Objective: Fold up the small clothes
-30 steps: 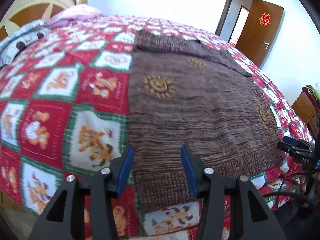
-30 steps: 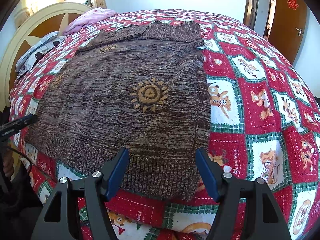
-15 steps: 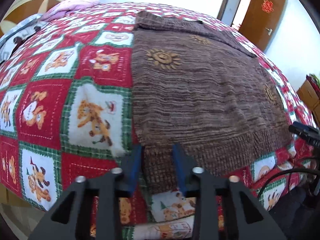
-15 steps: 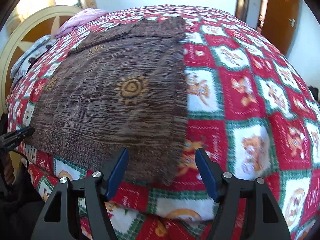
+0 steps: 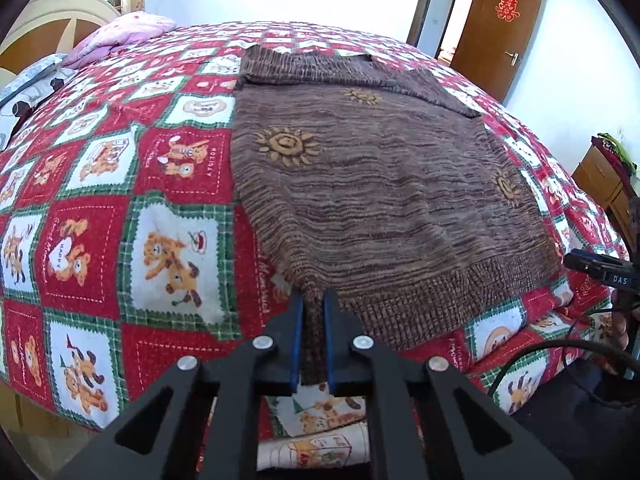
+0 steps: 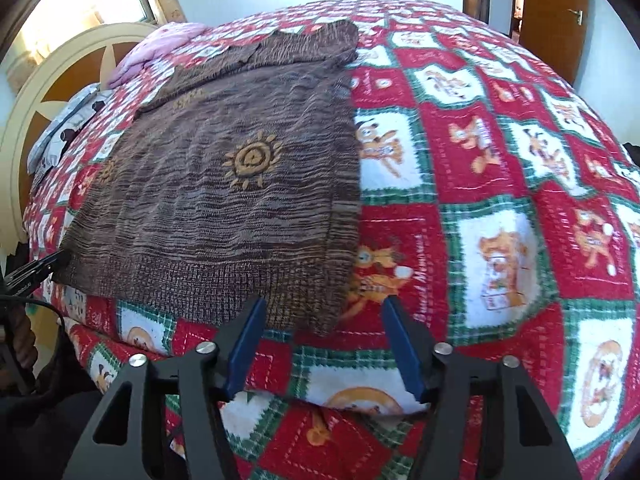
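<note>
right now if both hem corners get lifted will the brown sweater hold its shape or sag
Probably sag: the sweater is a soft knit, already bunched where the left gripper pinches its hem. It looks light and should drag rather than slide on the fuzzy blanket.

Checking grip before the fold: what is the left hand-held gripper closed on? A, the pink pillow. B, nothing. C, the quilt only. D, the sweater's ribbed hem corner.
D: the left hand-held gripper has its blue pads pinched on the ribbed hem corner of the brown sweater.
</note>
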### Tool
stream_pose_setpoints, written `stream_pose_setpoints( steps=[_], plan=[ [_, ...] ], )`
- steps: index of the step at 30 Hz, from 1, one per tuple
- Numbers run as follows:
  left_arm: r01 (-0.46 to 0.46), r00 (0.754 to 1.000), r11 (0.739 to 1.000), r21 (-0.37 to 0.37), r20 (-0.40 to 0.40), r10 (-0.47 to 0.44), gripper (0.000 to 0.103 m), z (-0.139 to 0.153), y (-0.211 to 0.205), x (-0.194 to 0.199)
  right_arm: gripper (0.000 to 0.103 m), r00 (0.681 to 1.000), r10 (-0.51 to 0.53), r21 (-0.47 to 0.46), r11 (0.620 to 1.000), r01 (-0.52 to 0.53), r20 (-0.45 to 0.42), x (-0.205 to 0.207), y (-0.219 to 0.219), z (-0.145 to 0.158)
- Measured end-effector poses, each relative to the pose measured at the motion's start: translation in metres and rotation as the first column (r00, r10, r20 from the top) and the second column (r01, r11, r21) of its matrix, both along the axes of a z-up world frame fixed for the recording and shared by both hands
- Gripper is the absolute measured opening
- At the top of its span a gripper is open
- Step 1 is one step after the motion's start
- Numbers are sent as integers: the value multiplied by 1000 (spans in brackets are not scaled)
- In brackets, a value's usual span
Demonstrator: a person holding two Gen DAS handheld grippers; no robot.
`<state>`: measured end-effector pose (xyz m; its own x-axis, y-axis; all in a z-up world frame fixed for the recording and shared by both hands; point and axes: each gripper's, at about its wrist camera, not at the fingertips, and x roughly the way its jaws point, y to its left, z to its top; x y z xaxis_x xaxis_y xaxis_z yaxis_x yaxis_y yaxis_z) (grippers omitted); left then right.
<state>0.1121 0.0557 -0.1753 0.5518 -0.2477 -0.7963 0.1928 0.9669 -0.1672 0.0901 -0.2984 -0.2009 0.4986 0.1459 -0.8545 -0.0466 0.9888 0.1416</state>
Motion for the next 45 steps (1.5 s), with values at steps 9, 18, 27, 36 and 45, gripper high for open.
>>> stream_pose_setpoints(
  steps=[9, 18, 27, 36, 45],
  plan=[
    [2, 999, 1000, -19, -44, -3, 10, -16, 2, 5, 10, 999, 44, 7, 999, -44, -23, 7, 10, -10],
    [8, 1000, 992, -123, 18, -6, 9, 14, 15, 2, 4, 988, 12, 108, 994, -29, 155, -6, -6, 32],
    [14, 998, 980, -201, 58, -2, 8, 39, 19, 9, 4, 975, -68, 325, 946, -4, 211, -5, -26, 65],
    [-11, 995, 957, -291, 96, 41, 8, 64, 36, 26, 4, 947, -94, 316, 949, -8, 307, 8, -24, 104],
    [-17, 986, 939, -345, 150, 73, 8, 86, 44, 51, 4, 926, -80, 271, 962, -25, 370, 33, -18, 129]
  ],
)
